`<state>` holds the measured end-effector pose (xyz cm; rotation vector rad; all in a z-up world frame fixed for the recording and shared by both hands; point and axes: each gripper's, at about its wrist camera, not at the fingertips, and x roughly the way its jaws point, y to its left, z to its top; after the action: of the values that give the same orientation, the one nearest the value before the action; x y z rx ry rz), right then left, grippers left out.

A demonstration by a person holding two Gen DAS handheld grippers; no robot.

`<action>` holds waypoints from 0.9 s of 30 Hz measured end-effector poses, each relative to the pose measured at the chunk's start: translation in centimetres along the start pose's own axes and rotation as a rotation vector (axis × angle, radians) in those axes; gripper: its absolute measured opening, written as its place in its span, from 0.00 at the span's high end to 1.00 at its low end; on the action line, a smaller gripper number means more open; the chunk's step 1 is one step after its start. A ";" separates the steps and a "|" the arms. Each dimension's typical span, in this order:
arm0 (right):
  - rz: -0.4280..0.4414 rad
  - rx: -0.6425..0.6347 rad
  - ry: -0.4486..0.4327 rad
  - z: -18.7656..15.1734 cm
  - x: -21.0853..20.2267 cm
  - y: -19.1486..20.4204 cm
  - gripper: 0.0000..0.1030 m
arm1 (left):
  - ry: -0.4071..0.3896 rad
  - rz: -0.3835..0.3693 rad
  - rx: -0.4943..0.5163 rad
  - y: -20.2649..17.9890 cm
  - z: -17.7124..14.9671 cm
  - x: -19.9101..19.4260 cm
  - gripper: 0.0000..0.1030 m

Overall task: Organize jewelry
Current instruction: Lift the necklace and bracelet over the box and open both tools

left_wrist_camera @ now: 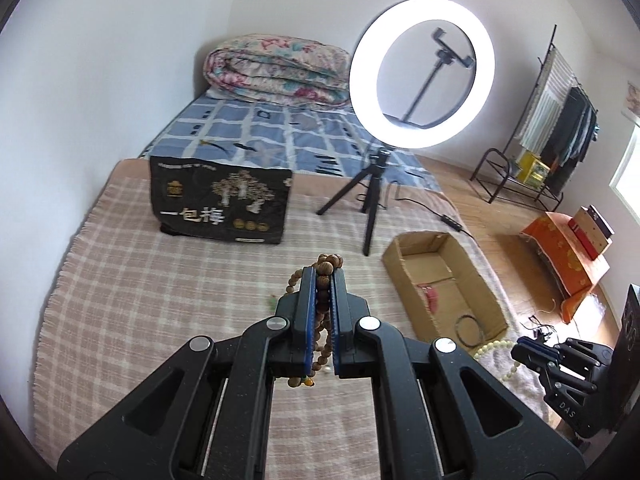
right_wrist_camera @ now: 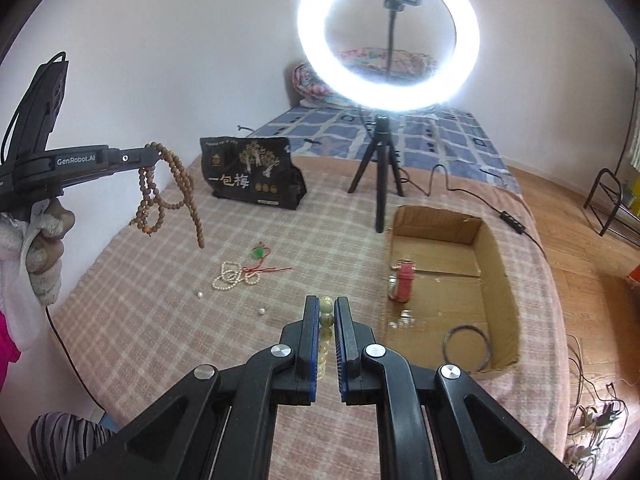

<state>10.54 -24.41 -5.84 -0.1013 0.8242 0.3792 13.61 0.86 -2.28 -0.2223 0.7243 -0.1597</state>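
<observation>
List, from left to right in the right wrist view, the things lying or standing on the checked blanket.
White pearl strand → green pendant on red cord → black printed bag → black tripod → cardboard box.

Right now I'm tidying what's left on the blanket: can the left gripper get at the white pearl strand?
Probably not yet. The path to the white pearl strand looks clear, but the left gripper hangs above it, shut on the brown bead necklace. That likely goes into the cardboard box first.

Both wrist views look down over the bed [left_wrist_camera: 120, 280] (sharing the cardboard box [right_wrist_camera: 496, 248]).
</observation>
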 end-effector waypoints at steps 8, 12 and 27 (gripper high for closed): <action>-0.052 0.045 -0.014 -0.1 -1.7 -5.0 0.95 | 0.029 -0.088 0.043 -5.4 -0.5 1.5 0.96; -0.071 0.060 -0.019 0.3 -1.7 -7.5 0.95 | 0.046 -0.125 0.066 -8.2 -0.9 2.8 0.96; -0.080 0.085 0.002 2.8 2.7 -13.9 0.95 | 0.116 -0.237 0.122 -16.2 -1.8 8.7 0.96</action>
<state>19.26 -35.89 -6.75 -0.0556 0.8340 0.2685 17.71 -16.96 -4.99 -0.1829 0.7994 -0.4441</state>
